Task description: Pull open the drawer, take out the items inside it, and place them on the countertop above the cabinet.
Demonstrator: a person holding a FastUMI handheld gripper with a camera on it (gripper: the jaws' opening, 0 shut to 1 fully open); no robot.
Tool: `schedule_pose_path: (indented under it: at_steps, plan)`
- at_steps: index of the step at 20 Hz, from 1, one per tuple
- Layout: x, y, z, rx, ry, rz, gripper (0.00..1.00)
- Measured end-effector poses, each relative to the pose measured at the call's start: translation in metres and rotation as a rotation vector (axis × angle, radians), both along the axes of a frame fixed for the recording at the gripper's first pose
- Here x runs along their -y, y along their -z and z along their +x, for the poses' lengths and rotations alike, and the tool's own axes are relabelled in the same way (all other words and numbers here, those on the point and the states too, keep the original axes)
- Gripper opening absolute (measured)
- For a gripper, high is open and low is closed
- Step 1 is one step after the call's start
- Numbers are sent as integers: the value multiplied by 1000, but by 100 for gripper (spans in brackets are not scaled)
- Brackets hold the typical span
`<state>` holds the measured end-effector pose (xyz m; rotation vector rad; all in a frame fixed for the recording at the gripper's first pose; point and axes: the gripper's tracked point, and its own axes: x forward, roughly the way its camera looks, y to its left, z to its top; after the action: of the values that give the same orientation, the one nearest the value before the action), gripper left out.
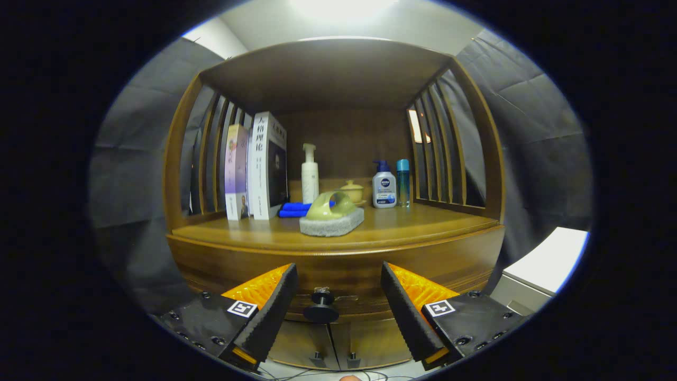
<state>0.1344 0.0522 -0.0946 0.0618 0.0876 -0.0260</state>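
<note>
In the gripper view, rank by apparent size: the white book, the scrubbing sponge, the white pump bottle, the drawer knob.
1. White book
2. Sponge
3. White pump bottle
4. Drawer knob, between the open gripper's fingers; nearest the camera, so it looks enlarged.

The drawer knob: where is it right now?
In the gripper view, the black drawer knob sits between the open claw's fingers, on the drawer front below the countertop.
</note>
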Motion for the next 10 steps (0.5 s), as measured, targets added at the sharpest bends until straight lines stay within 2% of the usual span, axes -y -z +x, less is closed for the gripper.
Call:
schedule_pose_path:
  at_steps: [10]
  plan:
    - [38, -45, -105, 69, -13, -42, 97]
